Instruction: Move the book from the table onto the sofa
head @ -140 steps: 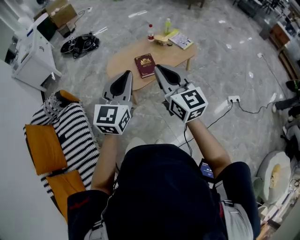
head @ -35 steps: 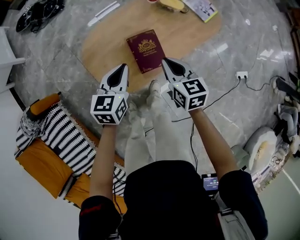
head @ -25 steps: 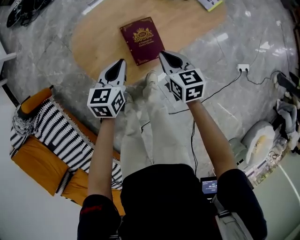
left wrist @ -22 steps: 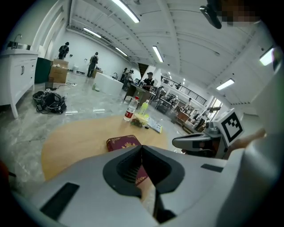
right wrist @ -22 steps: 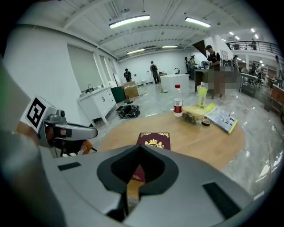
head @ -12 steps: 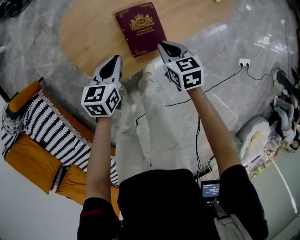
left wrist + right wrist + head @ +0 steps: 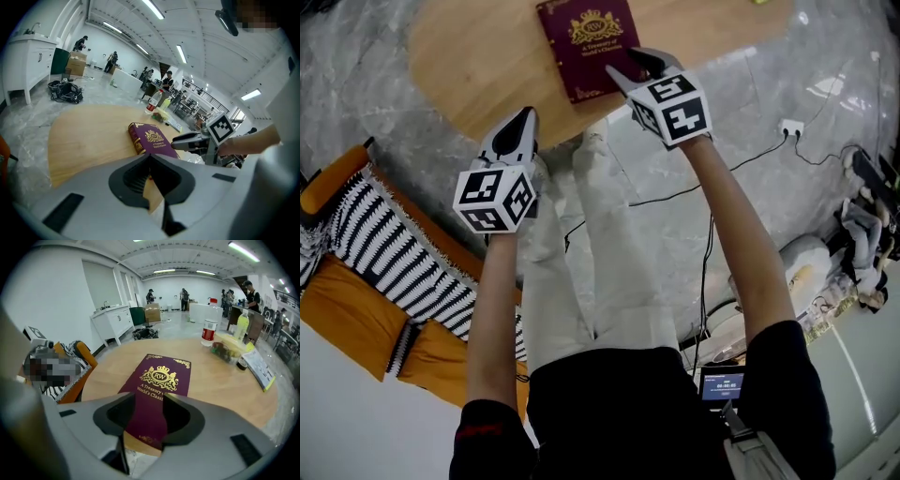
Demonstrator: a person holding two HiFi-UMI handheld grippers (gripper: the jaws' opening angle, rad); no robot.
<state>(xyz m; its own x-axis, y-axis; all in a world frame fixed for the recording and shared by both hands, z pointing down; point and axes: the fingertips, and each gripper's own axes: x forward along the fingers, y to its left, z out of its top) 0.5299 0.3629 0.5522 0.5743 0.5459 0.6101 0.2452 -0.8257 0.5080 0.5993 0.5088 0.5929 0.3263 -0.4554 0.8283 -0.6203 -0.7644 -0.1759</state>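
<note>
A maroon book (image 7: 589, 37) with a gold crest lies flat on the oval wooden table (image 7: 478, 66), near its front edge. My right gripper (image 7: 630, 64) hovers over the book's near right corner. Its jaws are opening, and in the right gripper view (image 7: 149, 401) the book (image 7: 161, 376) shows in the gap between them, not pressed. My left gripper (image 7: 523, 117) is shut and empty at the table's front edge, left of the book. The left gripper view (image 7: 151, 155) shows the book (image 7: 152, 139) ahead and the right gripper (image 7: 187, 140) beside it.
An orange sofa with a striped blanket (image 7: 394, 253) stands at lower left. Bottles (image 7: 208, 333) and a booklet (image 7: 258, 364) sit at the table's far end. A power strip and cable (image 7: 789, 127) lie on the floor at right. The person's legs (image 7: 591, 244) are below the table edge.
Both grippers have come down and forward to the table. The right gripper now reaches the book's near corner, and its jaws have parted. The left stays shut.
</note>
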